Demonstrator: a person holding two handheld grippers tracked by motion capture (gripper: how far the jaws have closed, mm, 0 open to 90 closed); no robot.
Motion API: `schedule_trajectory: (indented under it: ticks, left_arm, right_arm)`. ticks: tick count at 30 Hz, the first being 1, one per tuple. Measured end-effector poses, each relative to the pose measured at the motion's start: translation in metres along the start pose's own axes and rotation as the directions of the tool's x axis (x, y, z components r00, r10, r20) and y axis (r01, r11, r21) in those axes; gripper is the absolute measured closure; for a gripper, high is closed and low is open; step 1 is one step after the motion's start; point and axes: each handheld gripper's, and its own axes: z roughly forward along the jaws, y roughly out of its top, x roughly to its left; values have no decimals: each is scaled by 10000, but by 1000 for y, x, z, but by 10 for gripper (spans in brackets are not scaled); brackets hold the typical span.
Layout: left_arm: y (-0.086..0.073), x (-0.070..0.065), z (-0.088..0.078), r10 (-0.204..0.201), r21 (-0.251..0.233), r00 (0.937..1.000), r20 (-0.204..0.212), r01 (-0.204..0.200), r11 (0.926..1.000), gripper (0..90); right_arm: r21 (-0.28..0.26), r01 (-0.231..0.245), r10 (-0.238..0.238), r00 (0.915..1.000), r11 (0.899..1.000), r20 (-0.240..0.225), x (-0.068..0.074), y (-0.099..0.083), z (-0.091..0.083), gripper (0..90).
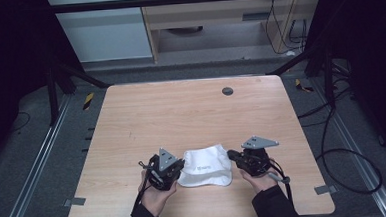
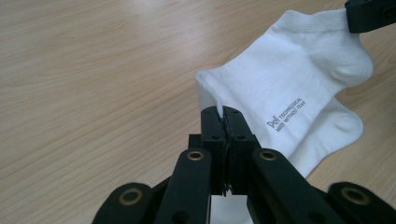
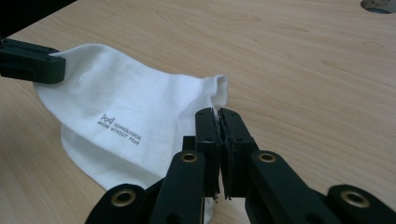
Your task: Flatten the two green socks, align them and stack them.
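Wooden bench (image 1: 191,118), seen from above, with a small dark round fitting (image 1: 227,91) near its far edge and tape tabs at the near corners. On the near half, between the two hands, lies a white ankle sock (image 1: 206,166), flat on the surface and bearing a small printed logo; a second layer of white fabric shows beneath it, so this may be a stacked pair, though that cannot be told for certain. The left tool (image 2: 225,114) is clenched on a thin fold at one edge of the sock, its jaws pressed together with white fabric pinched at the tips. The right tool (image 3: 219,115) is likewise clenched on the ribbed cuff at the opposite edge, only a sliver of cloth caught between the tips. Risk, as judged from this arrangement: both bites are shallow, so any outward pull or lift could slip the cuff free of one tool, leaving the sock dangling or bunched; uneven tension could skew a fold, and a pinch through only the upper layer would separate the layers.
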Motion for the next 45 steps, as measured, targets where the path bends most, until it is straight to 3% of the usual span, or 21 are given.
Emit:
schedule_trajectory:
  ticks: [8, 18, 32, 45]
  left_arm:
    - [-12, 4, 3, -208, 338, 9997, 147, 203, 9992, 880]
    - [-21, 3, 4, -189, 662, 9995, 251, 172, 9977, 880]
    - [-29, 4, 13, -194, 1188, 9994, 295, 157, 9928, 879]
    - [-35, 9, 21, -197, 1403, 9998, 89, 183, 9899, 867]
  right_arm:
    - [169, 118, -117, 9999, 9998, -114, 9, -8, -1, 870]
    - [468, 179, -169, 9996, 9987, -219, 15, -16, 2, 870]
    - [901, 146, -124, 9996, 9958, -246, 14, -23, 7, 869]
    - [1222, 197, -187, 9998, 9923, -89, 10, -29, 14, 865]
